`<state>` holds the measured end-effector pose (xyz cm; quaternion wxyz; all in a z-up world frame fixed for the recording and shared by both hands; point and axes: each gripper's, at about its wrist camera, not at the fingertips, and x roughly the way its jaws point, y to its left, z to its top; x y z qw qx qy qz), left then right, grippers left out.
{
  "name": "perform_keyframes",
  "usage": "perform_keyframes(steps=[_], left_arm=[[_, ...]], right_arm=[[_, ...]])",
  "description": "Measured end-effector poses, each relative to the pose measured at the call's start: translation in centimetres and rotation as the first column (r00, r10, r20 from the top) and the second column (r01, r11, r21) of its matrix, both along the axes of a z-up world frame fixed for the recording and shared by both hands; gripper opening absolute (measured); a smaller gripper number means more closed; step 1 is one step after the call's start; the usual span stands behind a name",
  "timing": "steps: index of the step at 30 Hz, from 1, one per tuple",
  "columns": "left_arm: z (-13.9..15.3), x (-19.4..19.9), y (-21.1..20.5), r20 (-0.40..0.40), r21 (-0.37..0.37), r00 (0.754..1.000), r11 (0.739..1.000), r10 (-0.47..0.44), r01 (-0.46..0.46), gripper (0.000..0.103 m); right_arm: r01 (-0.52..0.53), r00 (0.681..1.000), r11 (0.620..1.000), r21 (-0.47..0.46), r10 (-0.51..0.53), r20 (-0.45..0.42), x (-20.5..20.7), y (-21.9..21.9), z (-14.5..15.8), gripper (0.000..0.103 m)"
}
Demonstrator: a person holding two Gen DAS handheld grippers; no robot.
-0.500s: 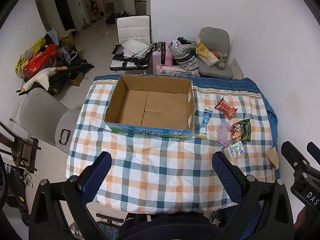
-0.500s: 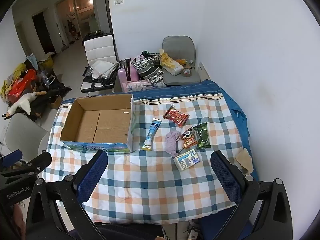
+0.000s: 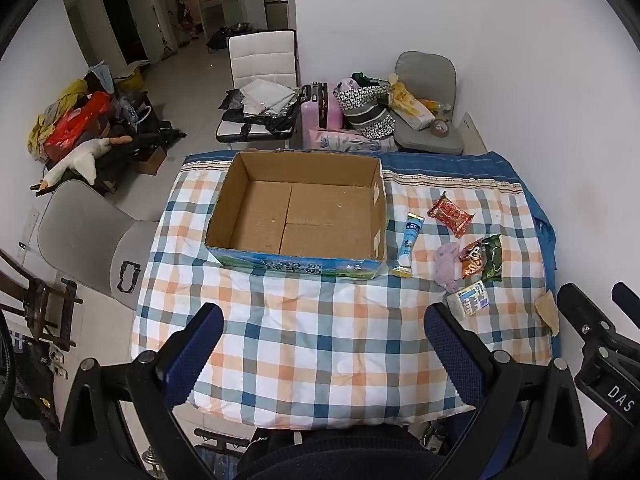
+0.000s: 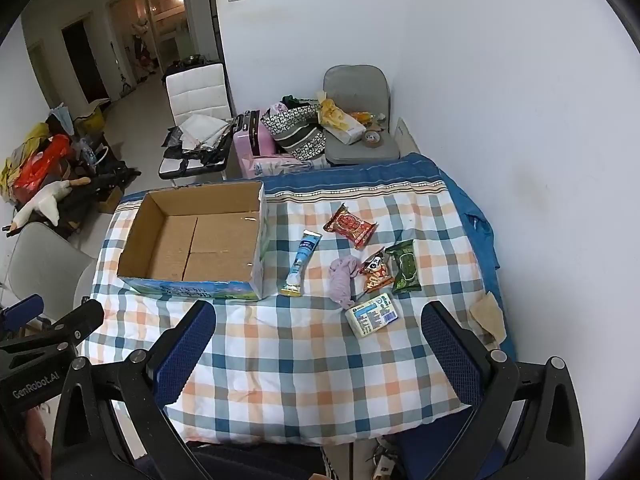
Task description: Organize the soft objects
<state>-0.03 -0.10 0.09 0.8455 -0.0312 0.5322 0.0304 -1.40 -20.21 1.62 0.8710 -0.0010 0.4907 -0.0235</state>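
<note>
While both grippers, left [image 3: 324, 344] and right [image 4: 316, 340], are held back over the near tabletop [image 4: 280, 360] with fingers wide apart and nothing grasped, the soft packets [image 4: 352, 228] are left beside the empty box [image 4: 192, 240], seemingly awaiting collection.

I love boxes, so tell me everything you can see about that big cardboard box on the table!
The cardboard box is open on top, with nothing inside and plain brown walls. Its floor is made of folded flaps. The front outside is printed blue and green. It sits flat on the checked tablecloth, left of the snack packets. No claw touches it.
</note>
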Motion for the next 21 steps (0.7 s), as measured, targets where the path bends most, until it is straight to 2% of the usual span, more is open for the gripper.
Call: perform_keyframes(steps=[21], left_arm=[[-0.03, 0.03, -0.06, 0.000, 0.006, 1.000, 1.000, 0.000, 0.000, 0.103]], right_arm=[[0.006, 1.000, 1.000, -0.004, -0.006, -0.003, 0.33, -0.45, -0.54, 0.103]])
